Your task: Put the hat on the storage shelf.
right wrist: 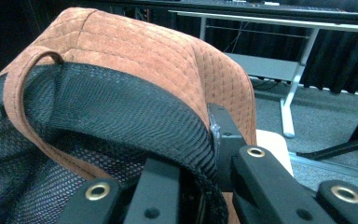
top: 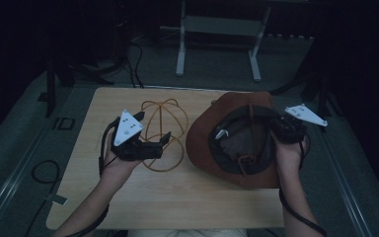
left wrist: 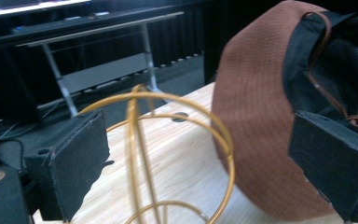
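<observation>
right gripper (top: 281, 129) clamped on the rim of the brown hat (top: 237, 116); in the right gripper view the jaws stand nearly closed, with the black mesh lining and the quilted brown brim pinched between them. hat is upside down, opening toward the camera in the high view, tilted up on the right half of the bench (top: 128, 197), with a brown cord (top: 244, 160) looped inside the crown. left gripper (top: 164, 140) held above the bench just left of the hat, jaws wide apart and gripping nothing; in the left gripper view the two black pads (left wrist: 79, 158) stand on either side of the yellow wire frame (top: 163, 133), apart from it. frame is a dome of thin yellow hoops standing on the bench, just beside the hat's brim, between the left gripper and the hat. bench top is pale wood with rounded corners, bare apart from hat and frame; a small dark hole (left wrist: 180, 116) in the top shows beyond the frame in the left gripper view. outward: grey carpeted floor (top: 217, 69) around the bench, a white-legged table stand (top: 217, 29) behind it, black cables (top: 133, 69) trailing over the floor at back left and a cable loop (top: 44, 173) at near left. room is dim, back wall and sides dark. nothing lies between the left gripper and the frame; the frame itself stands between the left gripper and the hat's near brim.
</observation>
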Motion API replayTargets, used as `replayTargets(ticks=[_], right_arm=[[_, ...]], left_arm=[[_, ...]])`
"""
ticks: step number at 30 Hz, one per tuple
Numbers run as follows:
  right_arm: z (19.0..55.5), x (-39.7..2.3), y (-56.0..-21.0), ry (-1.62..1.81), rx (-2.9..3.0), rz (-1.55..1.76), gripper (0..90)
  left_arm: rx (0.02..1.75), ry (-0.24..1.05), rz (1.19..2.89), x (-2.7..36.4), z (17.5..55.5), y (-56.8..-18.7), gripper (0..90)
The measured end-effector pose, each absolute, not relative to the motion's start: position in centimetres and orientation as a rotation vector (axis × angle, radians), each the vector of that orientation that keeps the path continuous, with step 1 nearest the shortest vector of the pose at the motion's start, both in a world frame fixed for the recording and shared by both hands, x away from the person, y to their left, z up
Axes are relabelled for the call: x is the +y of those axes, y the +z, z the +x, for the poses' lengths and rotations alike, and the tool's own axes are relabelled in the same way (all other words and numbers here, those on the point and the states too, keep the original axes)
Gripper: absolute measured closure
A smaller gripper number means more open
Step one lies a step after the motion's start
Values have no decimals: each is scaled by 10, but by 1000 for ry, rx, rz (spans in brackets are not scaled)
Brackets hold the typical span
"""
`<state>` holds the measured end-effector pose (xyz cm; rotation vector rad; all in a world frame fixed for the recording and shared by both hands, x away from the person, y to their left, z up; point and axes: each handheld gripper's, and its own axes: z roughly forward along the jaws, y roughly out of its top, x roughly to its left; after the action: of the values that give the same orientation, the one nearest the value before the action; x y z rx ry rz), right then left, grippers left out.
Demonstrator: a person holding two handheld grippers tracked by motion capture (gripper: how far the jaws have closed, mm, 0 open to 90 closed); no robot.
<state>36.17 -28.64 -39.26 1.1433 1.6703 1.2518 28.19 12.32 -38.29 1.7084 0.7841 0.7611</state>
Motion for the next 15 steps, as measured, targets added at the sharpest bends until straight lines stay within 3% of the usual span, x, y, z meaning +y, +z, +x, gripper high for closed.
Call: replayTargets(ticks=[15], right_arm=[[355,-291,-393,1253,1656,1141,837]], left_arm=[[645,675,1785,53,304,-376,72]])
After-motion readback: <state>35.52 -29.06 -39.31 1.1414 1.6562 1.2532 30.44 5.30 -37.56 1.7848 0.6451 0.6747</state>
